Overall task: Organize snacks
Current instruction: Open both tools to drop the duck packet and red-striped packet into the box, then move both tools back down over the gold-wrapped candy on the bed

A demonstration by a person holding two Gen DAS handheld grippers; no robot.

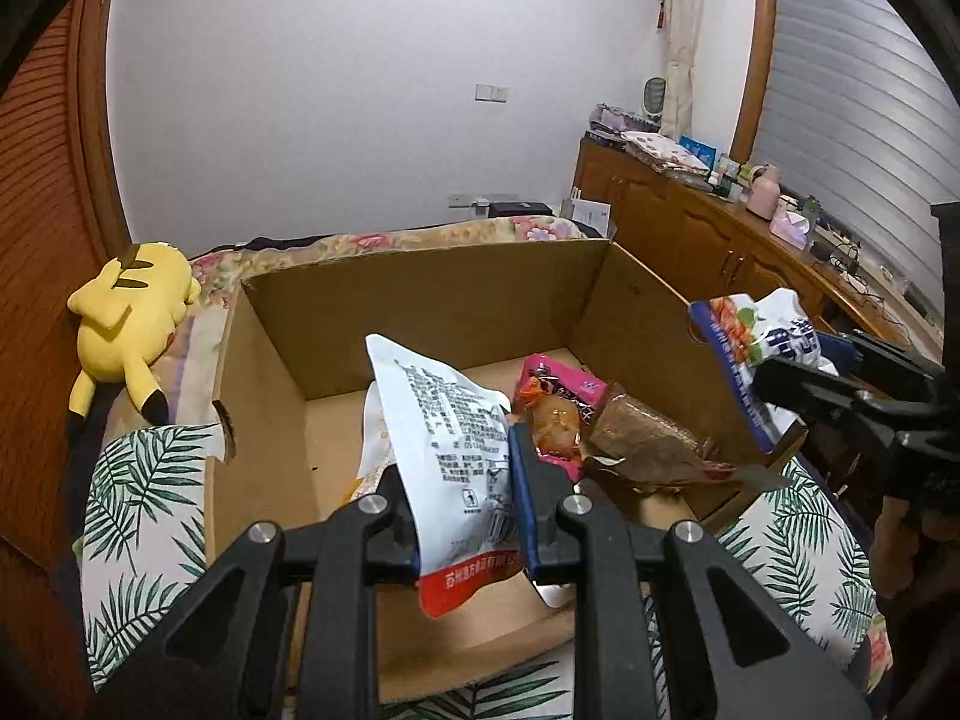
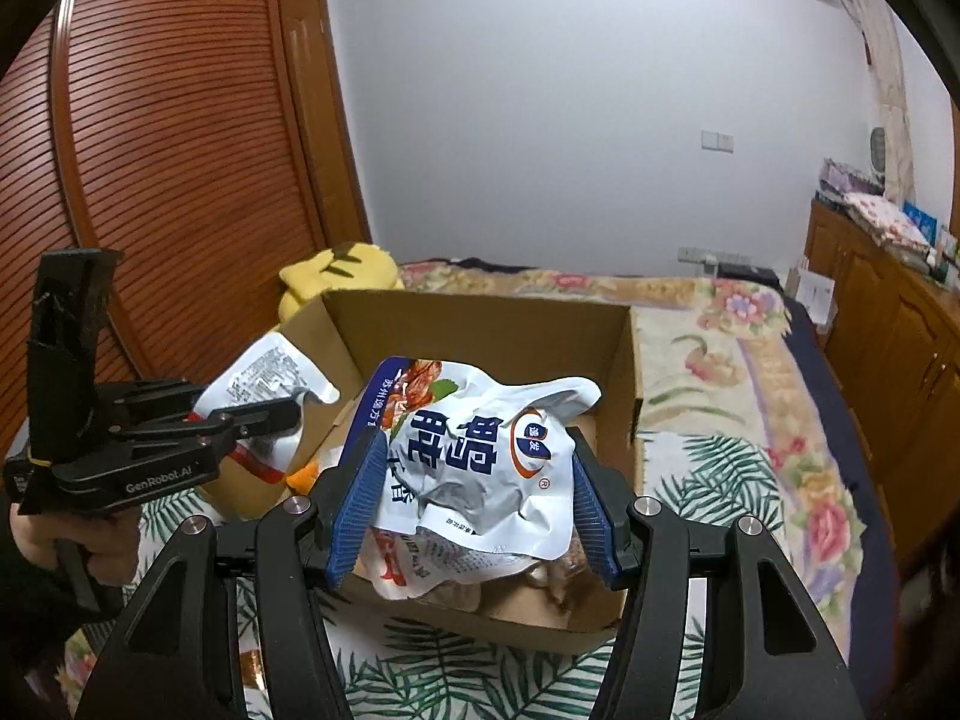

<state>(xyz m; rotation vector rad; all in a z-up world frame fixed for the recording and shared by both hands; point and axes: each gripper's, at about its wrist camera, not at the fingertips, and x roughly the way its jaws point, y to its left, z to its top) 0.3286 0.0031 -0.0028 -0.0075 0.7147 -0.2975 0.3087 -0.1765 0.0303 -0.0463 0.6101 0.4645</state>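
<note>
**Two snack packets held over the box on the bed**

Bedroom bedding with a palm-leaf cloth (image 1: 150, 480) carries an open cardboard box (image 1: 420, 294). The left gripper (image 1: 462, 480) is clamped on a white printed packet (image 1: 444, 420) above the box's near-left part. The right gripper (image 2: 474, 498) grasps a crumpled white-and-blue packet (image 2: 480, 450) over the box's right wall. Only the left view shows a pink packet (image 1: 555, 396) and a brown packet (image 1: 648, 438) lying inside. The box's far half is bare; a yellow plush toy (image 1: 132, 324) lies beside its left wall.
</note>
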